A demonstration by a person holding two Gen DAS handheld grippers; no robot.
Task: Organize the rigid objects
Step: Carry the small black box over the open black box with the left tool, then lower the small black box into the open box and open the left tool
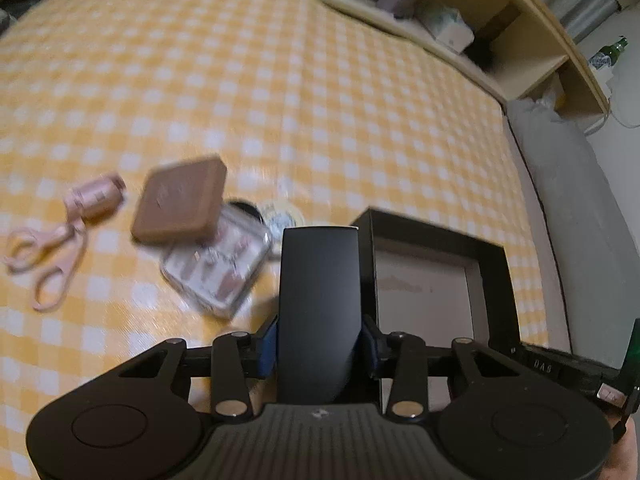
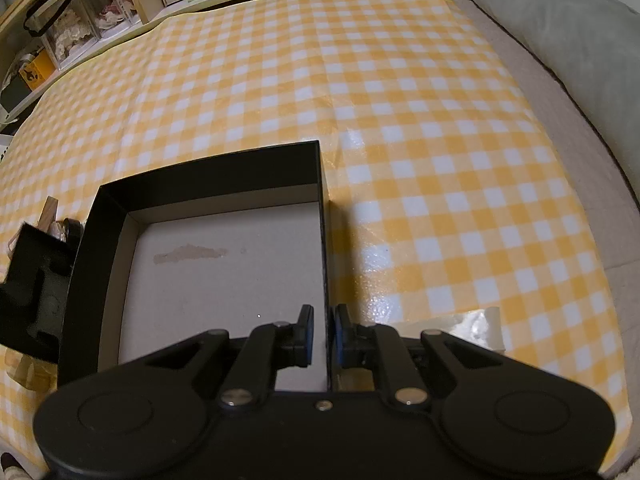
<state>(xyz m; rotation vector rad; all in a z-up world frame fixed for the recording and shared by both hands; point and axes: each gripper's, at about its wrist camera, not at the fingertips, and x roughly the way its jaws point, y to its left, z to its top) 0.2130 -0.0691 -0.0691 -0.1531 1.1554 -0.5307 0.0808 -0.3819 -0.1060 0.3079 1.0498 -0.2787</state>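
Both grippers (image 1: 319, 346) (image 2: 322, 334) are matte black, with silver rivets and seemingly blue pads.

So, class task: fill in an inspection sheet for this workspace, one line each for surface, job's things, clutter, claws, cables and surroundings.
Surface: yellow checked cloth, glossy and creased.
Job's things: open black box, nothing in it; pink scissors, pink bottle, brown square case lying partly on a clear case, round tin behind them.
Clutter: nothing seen.
Claws: left claw shut on a flat black object; right claw shut on the box's right wall.
Cables: white cable by the wall.
Surroundings: wooden shelves with boxes, green bottle, grey pillow.
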